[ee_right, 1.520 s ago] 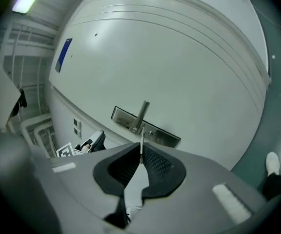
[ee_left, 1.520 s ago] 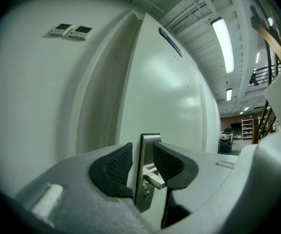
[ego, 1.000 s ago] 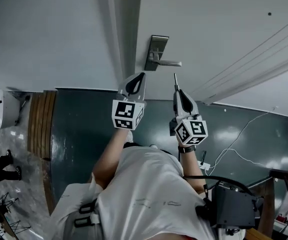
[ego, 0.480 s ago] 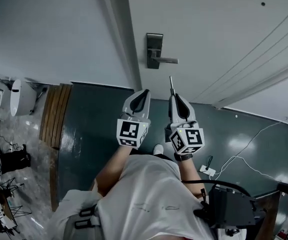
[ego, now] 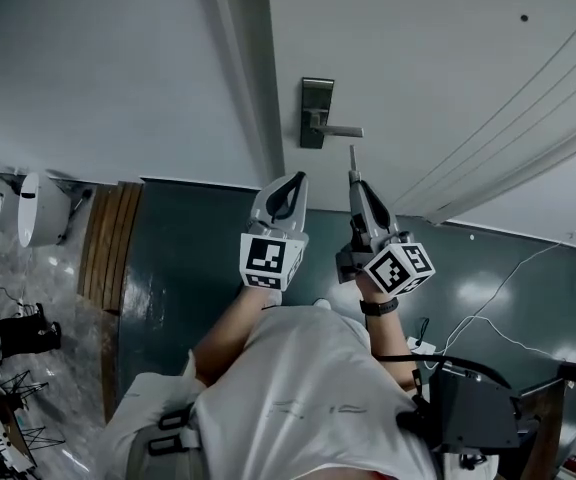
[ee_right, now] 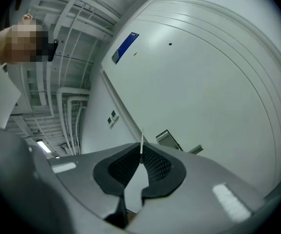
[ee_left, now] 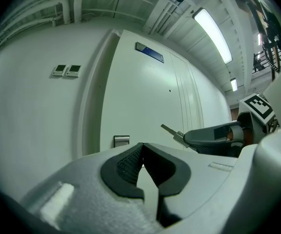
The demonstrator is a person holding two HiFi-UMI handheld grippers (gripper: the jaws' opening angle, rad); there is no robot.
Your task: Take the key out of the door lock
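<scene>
Pinching the key (ego: 351, 158) by its head in the right gripper (ego: 354, 182), out of the door lock (ego: 317, 111), just below the lever handle (ego: 341, 131). Pointing its blade straight out along the jaws, toward the door (ego: 418, 58). Holding the left gripper (ego: 297, 177) alongside, jaws pressed together on nothing.

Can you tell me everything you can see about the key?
The key is a thin, silvery stick that looks like metal. Its back end is pinched between the jaws of the right tool, and only those jaws touch it. Its long blade sticks straight out past the tips, pointing toward the white door. It is out of the lock, with a gap between its tip and the lever handle.
</scene>
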